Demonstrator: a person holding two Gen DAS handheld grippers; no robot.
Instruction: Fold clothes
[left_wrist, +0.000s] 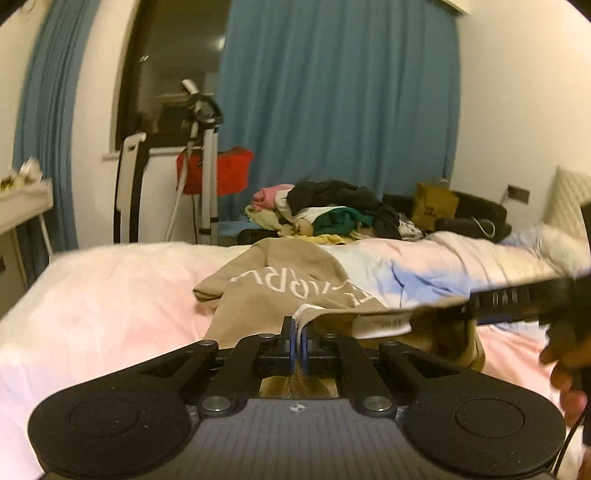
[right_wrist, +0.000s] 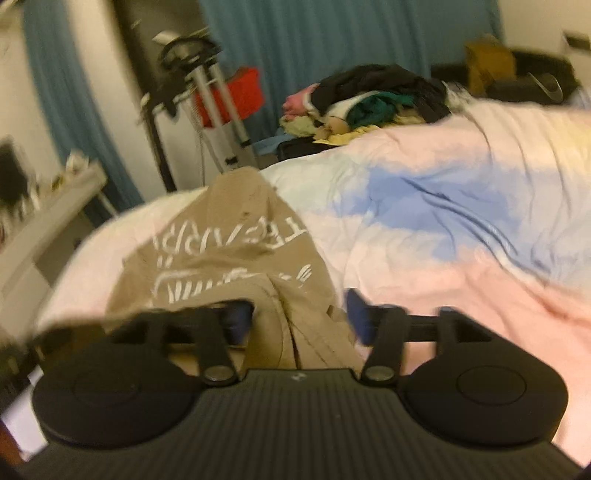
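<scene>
A tan sweatshirt with white lettering (left_wrist: 280, 291) lies crumpled on the bed. My left gripper (left_wrist: 298, 332) is shut on a ribbed edge of it, the cloth pinched between the blue pads. In the right wrist view the same tan sweatshirt (right_wrist: 221, 258) runs between the spread fingers of my right gripper (right_wrist: 299, 314), which is open; its blue pads (right_wrist: 360, 314) stand clear of the cloth. The right gripper's black body (left_wrist: 517, 299) also reaches in from the right of the left wrist view, held by a hand (left_wrist: 565, 369).
The bed's pink, white and blue cover (left_wrist: 110, 295) spreads to both sides. A pile of mixed clothes (left_wrist: 332, 210) sits at the far edge, with a cardboard box (left_wrist: 434, 203) beside it. A tripod (left_wrist: 207, 147), a red bag (left_wrist: 229, 173) and a white shelf (left_wrist: 22, 199) stand beyond.
</scene>
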